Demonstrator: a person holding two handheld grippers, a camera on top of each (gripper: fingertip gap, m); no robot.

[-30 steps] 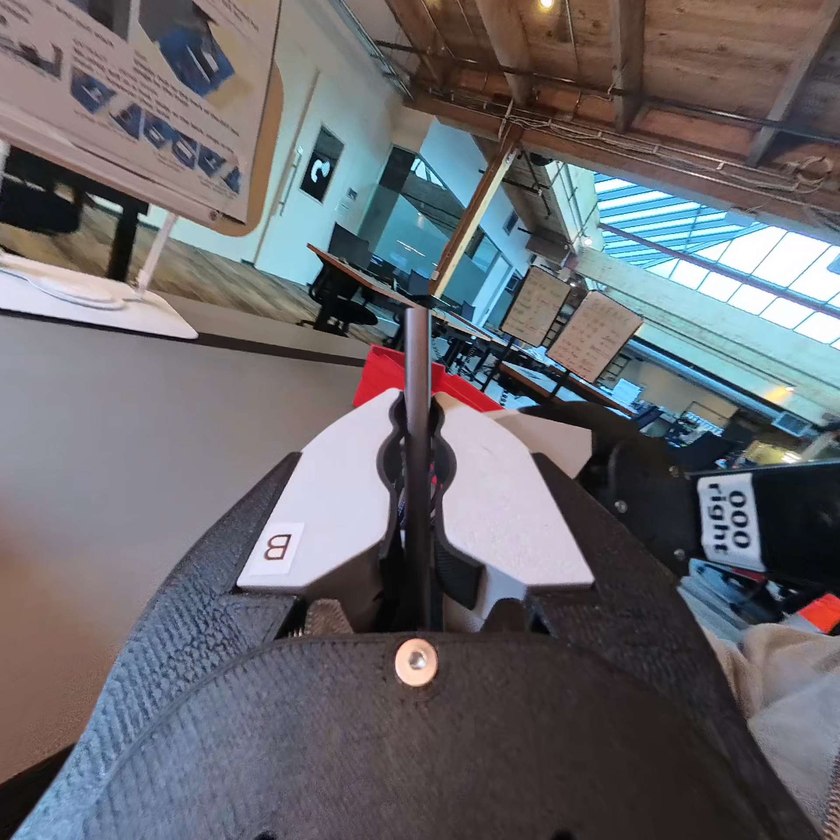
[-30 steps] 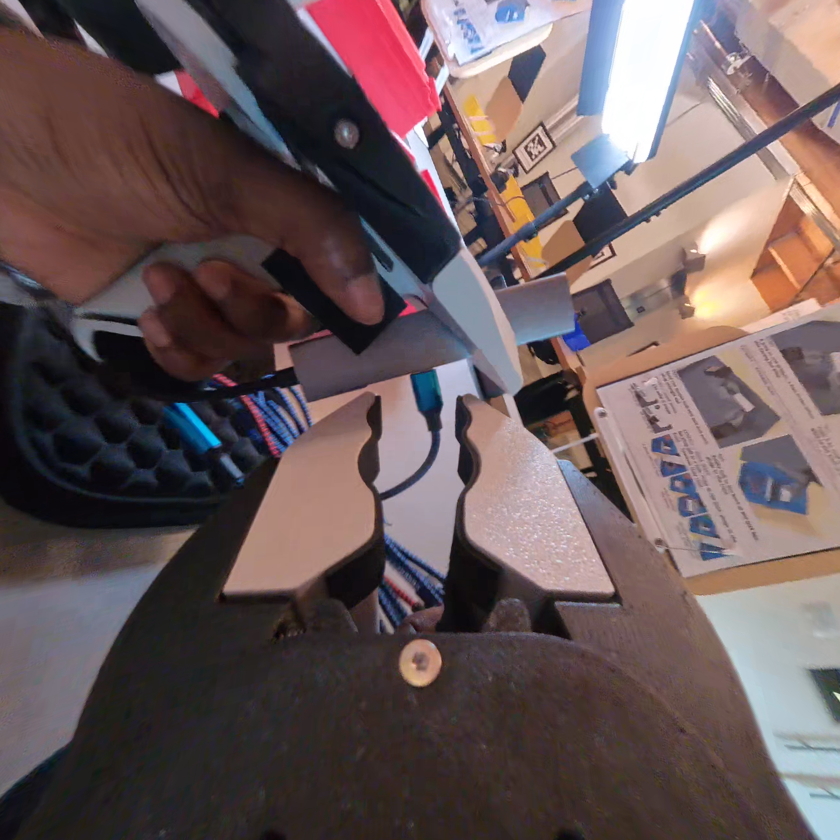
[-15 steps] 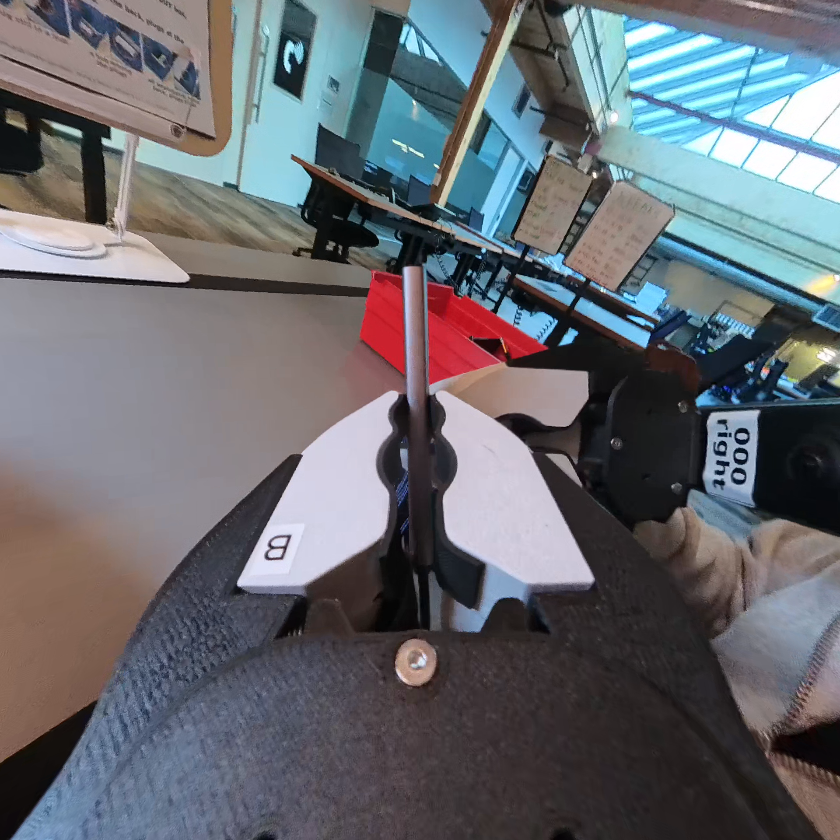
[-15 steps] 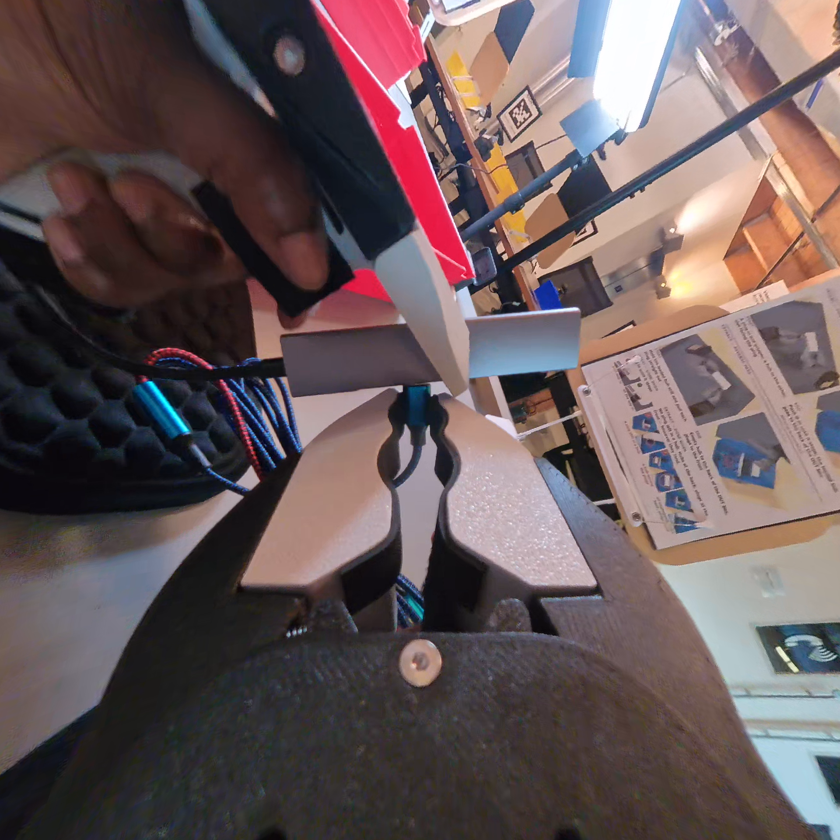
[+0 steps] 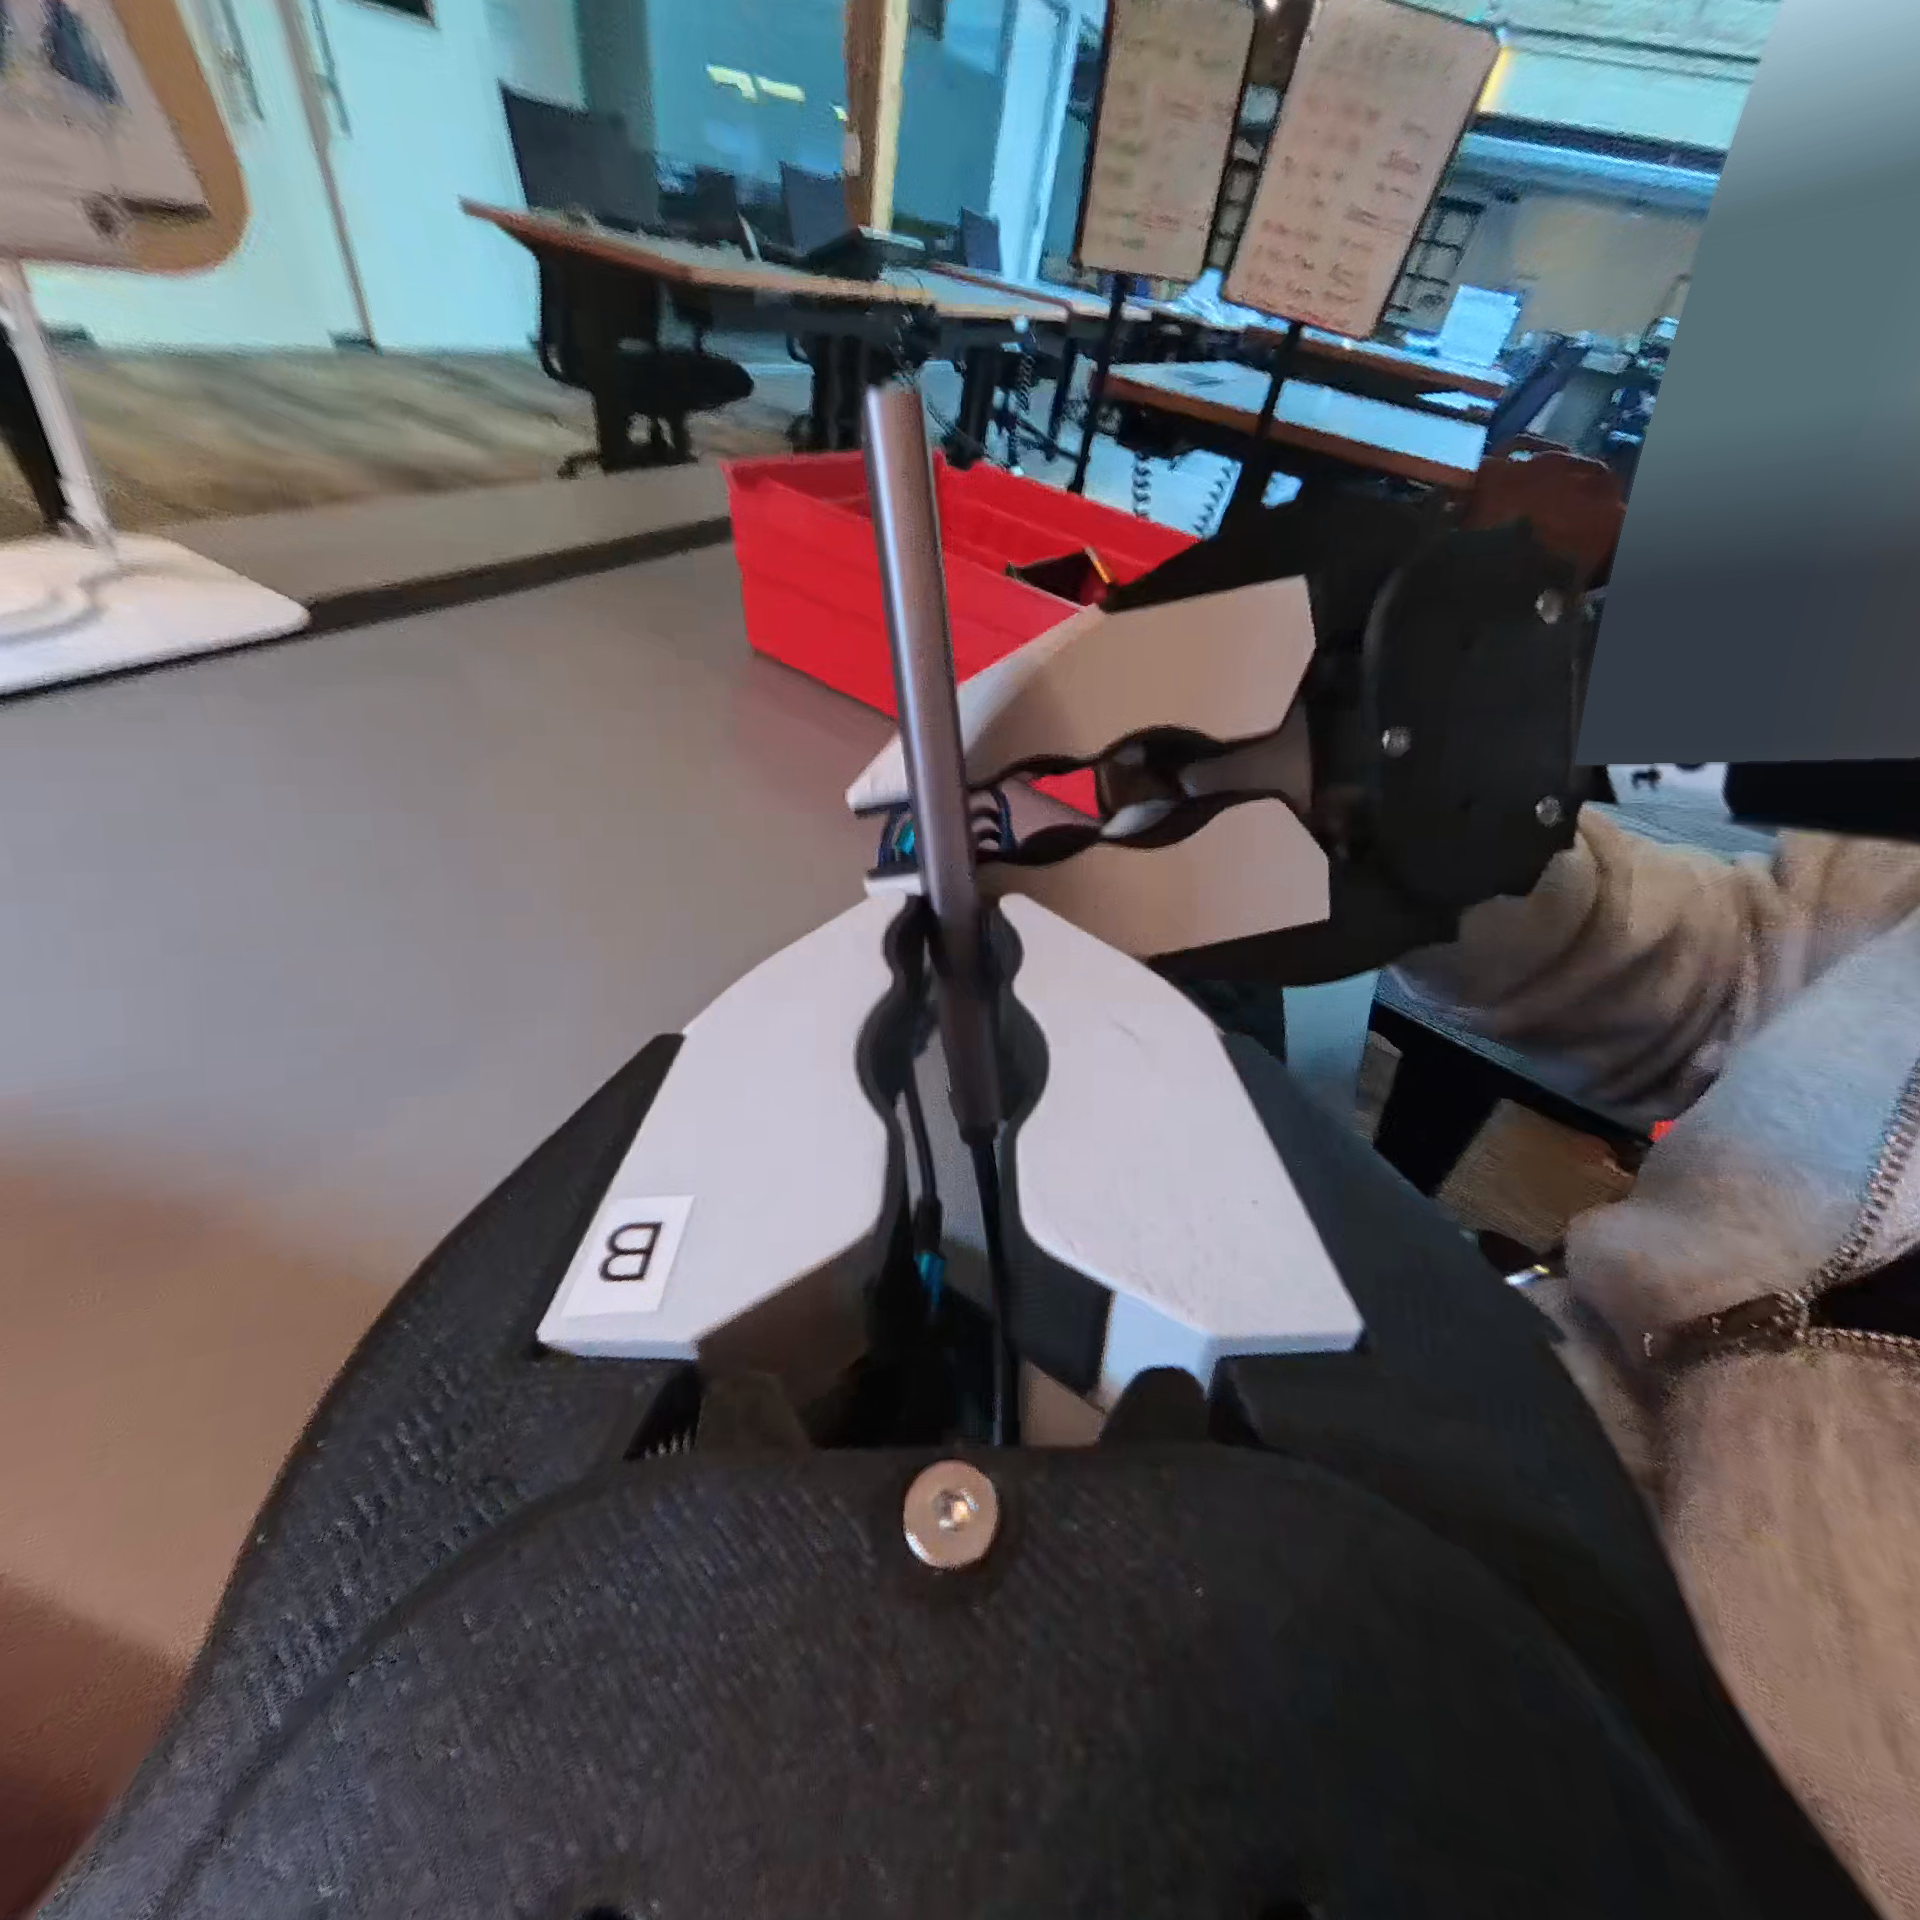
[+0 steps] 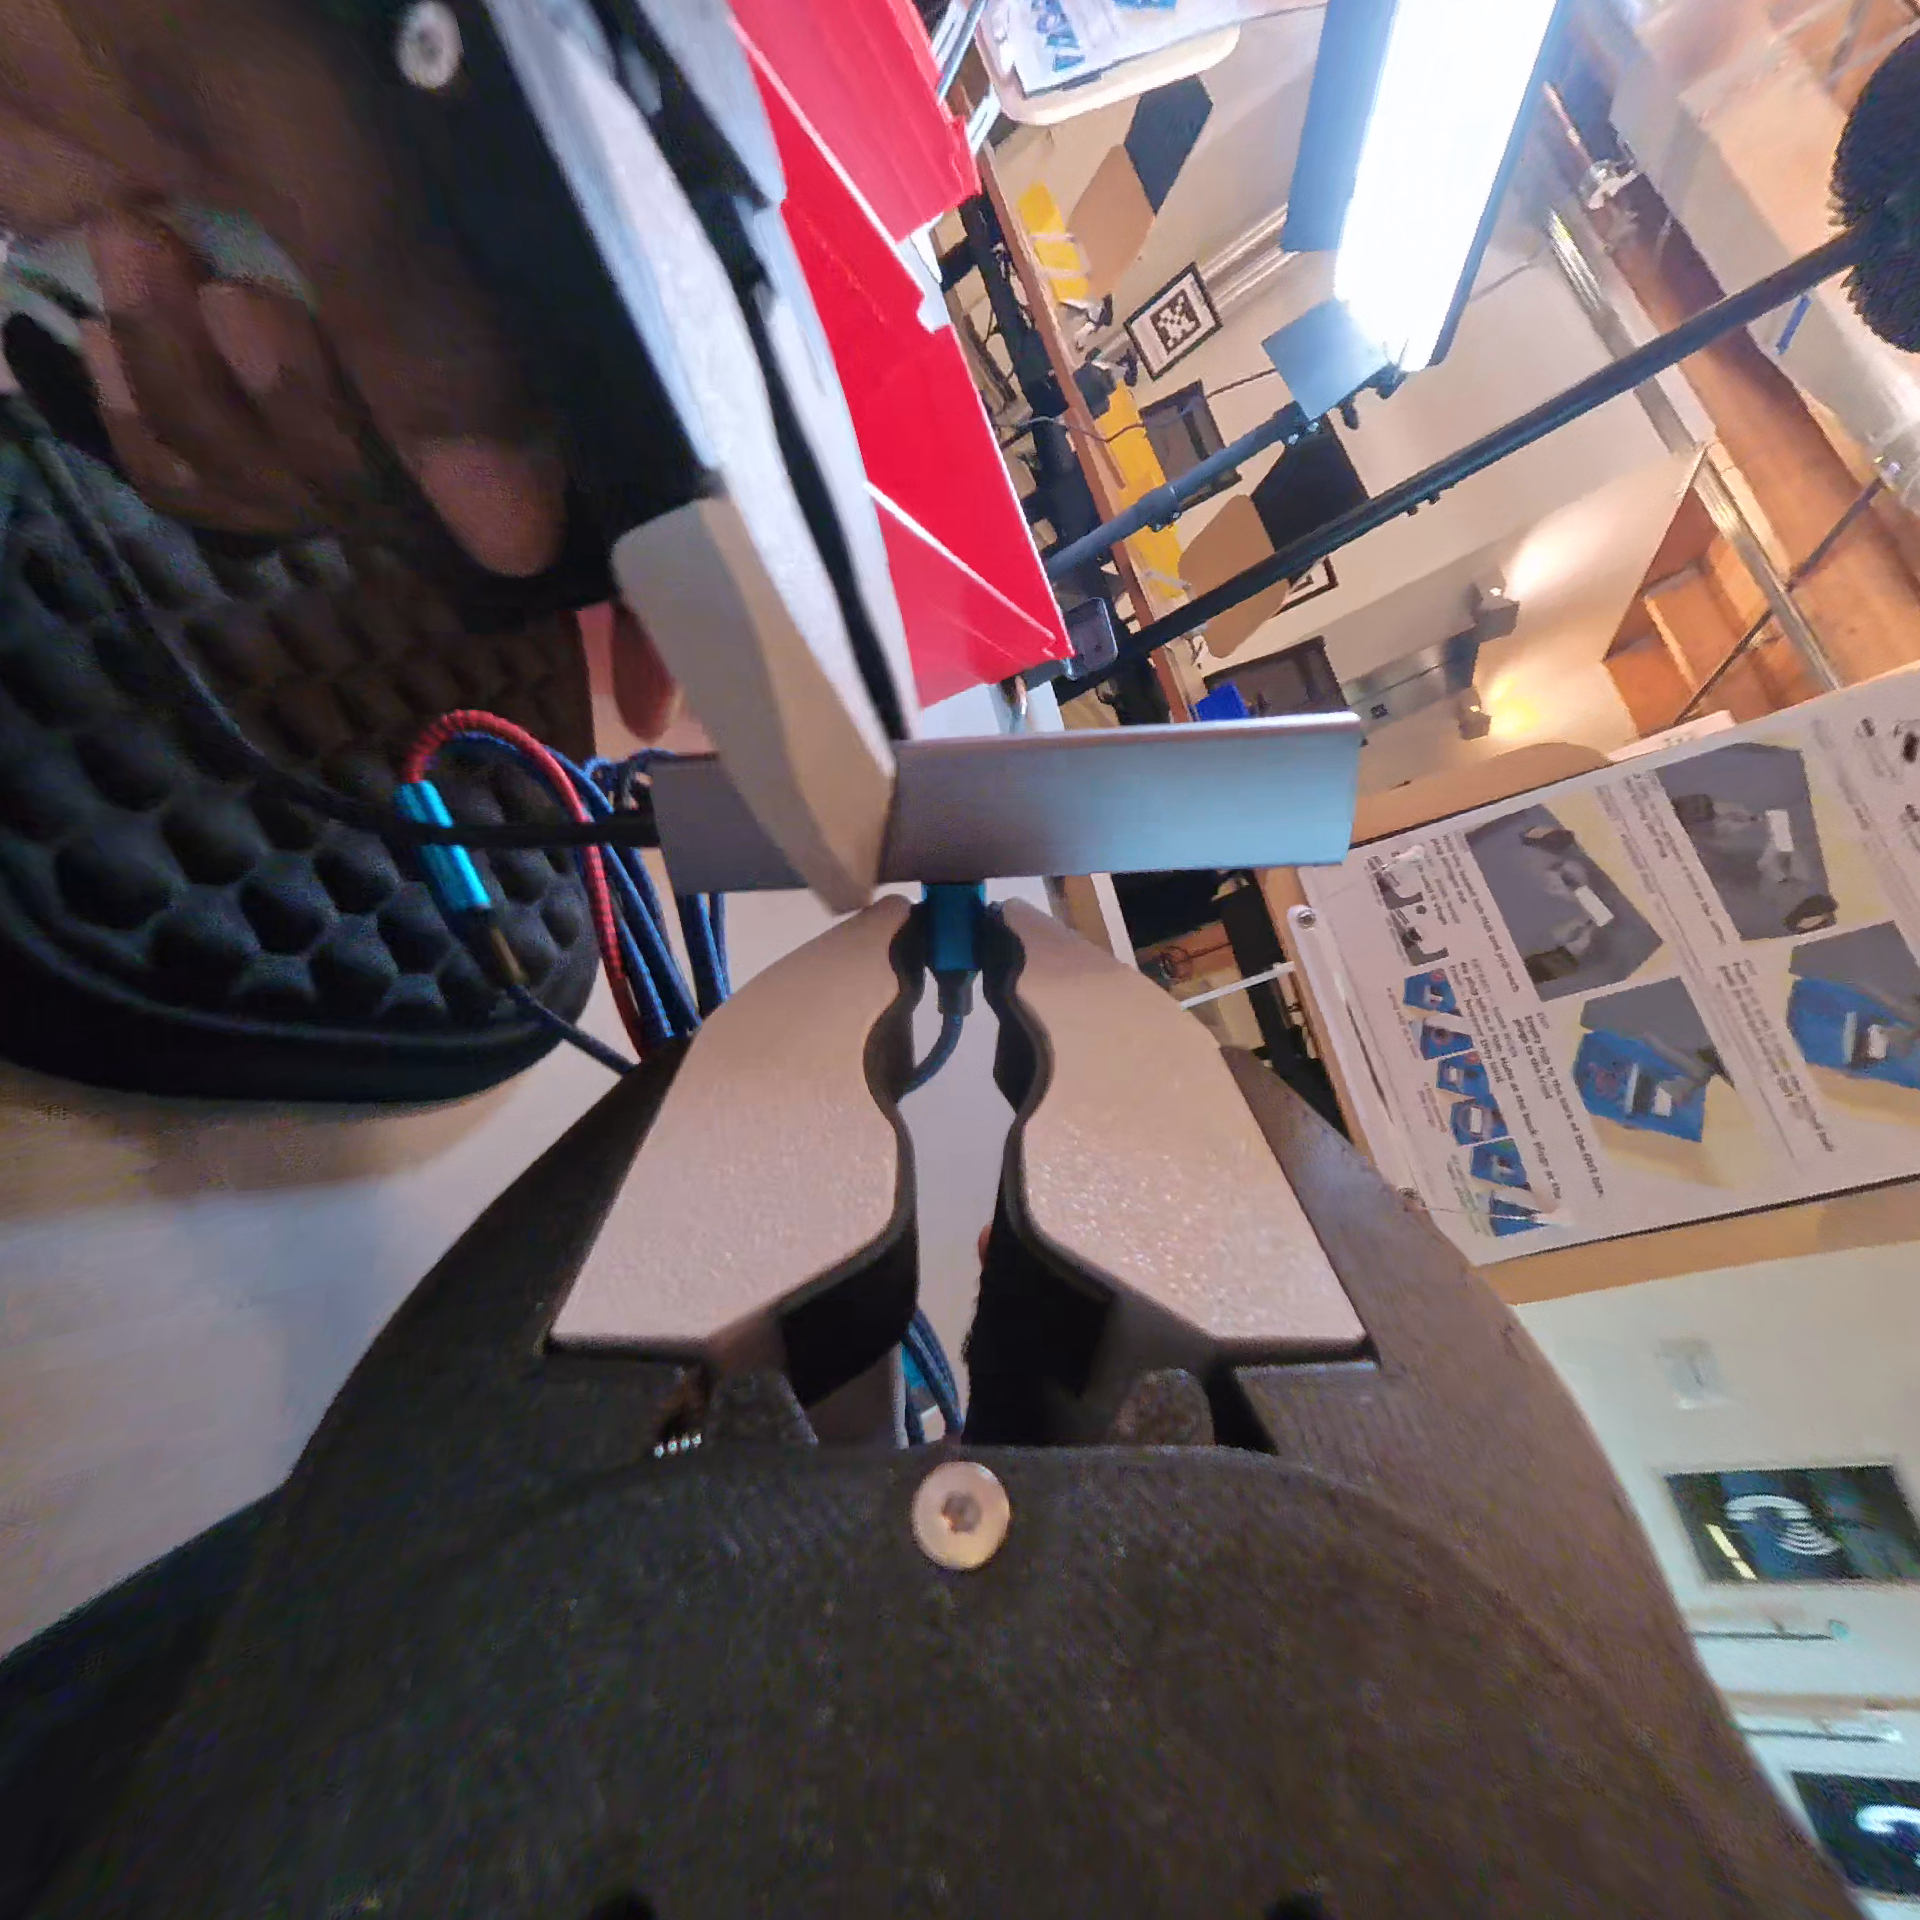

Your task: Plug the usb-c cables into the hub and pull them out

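Here the left claw (image 5: 951,935) is pressed onto the hub (image 5: 920,665), a slim grey bar held on edge above the desk (image 5: 416,779), its own black lead trailing back between the fingers. The right claw (image 6: 951,920) pinches the blue plug (image 6: 954,930) of a cable right at the hub's long side; whether the plug is seated in its port or only touching the edge I cannot tell, since the metal tip is hidden against the hub. In my judgement the step in hand is the push or pull of this one plug, and doing it well rests on keeping the plug's axis square to the hub's side, with no twist or sideways lean, because a thin connector binds or bends easily. The left claw should brace firmly against the motion so the bar does not pivot in its grip. The right should hold the plug's hard shell, not the braided cord, and move straight along the port line in one steady stroke. Spare cables (image 6: 623,935) lie bundled by a black padded case (image 6: 208,831), near a red bin (image 5: 831,582); keeping their loops out of the way matters too.
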